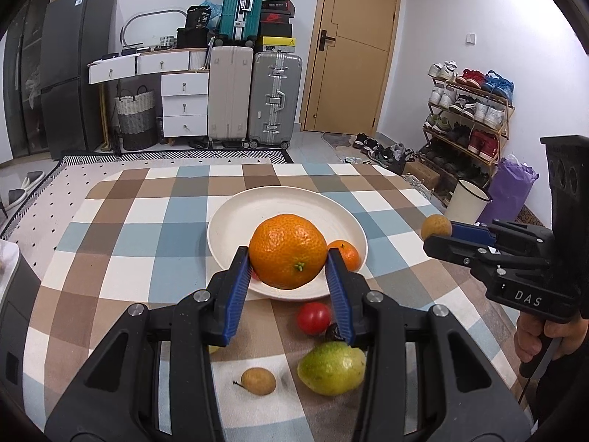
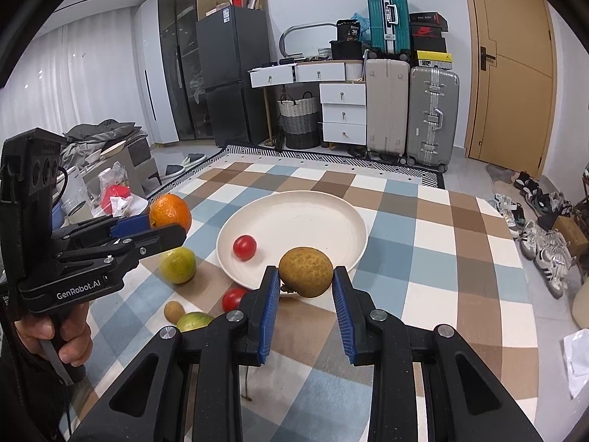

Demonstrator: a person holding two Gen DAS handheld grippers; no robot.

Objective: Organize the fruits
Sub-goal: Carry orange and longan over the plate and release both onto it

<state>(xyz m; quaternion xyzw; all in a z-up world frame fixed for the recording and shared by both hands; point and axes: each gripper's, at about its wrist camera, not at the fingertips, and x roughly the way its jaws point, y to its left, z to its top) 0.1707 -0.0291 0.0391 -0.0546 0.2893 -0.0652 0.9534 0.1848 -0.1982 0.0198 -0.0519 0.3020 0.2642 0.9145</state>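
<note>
My left gripper [image 1: 289, 258] is shut on a large orange [image 1: 288, 251] and holds it above the near rim of the white plate [image 1: 235, 221]. It shows in the right wrist view [image 2: 167, 228] with the orange [image 2: 170, 210]. My right gripper [image 2: 305, 278] is shut on a brown longan [image 2: 305, 272] above the plate's [image 2: 316, 221] near right rim; it also shows in the left wrist view [image 1: 438, 234]. A cherry tomato [image 2: 244, 246] lies in the plate. A small orange [image 1: 346, 254] sits at the plate's right edge.
On the checked tablecloth [image 1: 147, 243] near the plate lie a red tomato [image 1: 313, 317], a green pear [image 1: 331, 367], a loose longan [image 1: 258, 380] and a green-yellow citrus [image 2: 177, 264]. A white bin [image 1: 467, 202] and a shoe rack [image 1: 467, 118] stand right of the table.
</note>
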